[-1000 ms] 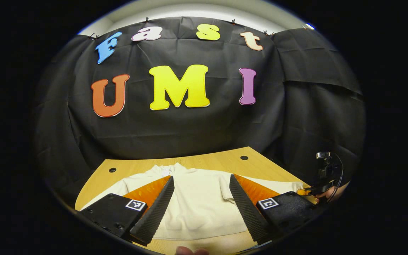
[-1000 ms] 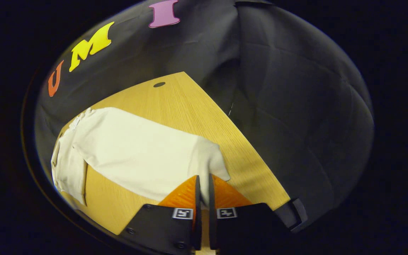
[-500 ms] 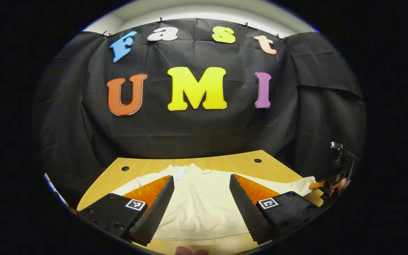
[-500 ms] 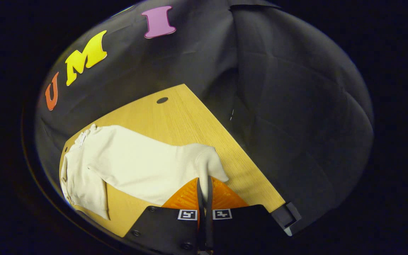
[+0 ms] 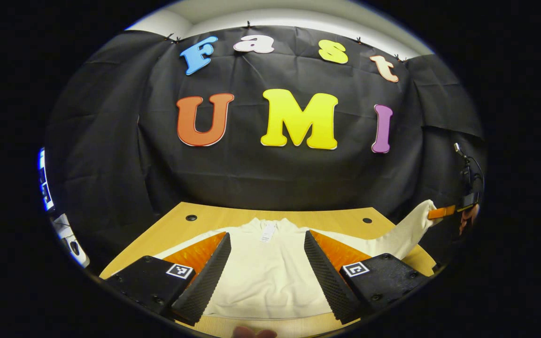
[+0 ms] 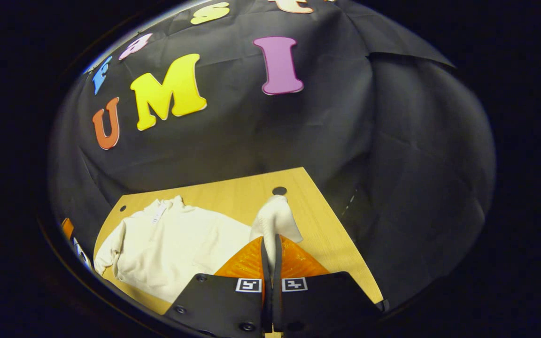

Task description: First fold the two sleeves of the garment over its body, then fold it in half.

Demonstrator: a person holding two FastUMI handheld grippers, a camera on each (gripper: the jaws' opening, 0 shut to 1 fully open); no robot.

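- The right tongs [image 6: 270, 244] were clamped on the cuff of the right sleeve [image 6: 275, 218] of the cream long-sleeved knit garment [image 6: 176, 246]. Half a second before, that cuff lay low against the light wooden desk [image 6: 322, 234]; now it stood raised above the desk, the sleeve rising steeply to the fingertips.
- In the left gripper view the same sleeve [image 5: 406, 230] had climbed from the desk's edge towards 3 o'clock, where the far-off right tongs [image 5: 442, 212] and a bit of the holding hand [image 5: 467, 218] held it up clear of the wood.
- The left tongs [image 5: 267, 244] were spread wide with nothing between them, hovering over the garment's body [image 5: 266, 277], much as in the earlier frames, though the view had swung so the wall sat further towards 3 o'clock.
- The garment lay flat on the desk [image 5: 176, 225], collar towards 12 o'clock, its left sleeve stretched out behind the left finger [image 5: 204, 277].
- A small white label [image 5: 267, 232] showed inside the collar; its writing was too small to read.
- Each finger block carried a square black-and-white marker [image 5: 179, 271], without legible words.
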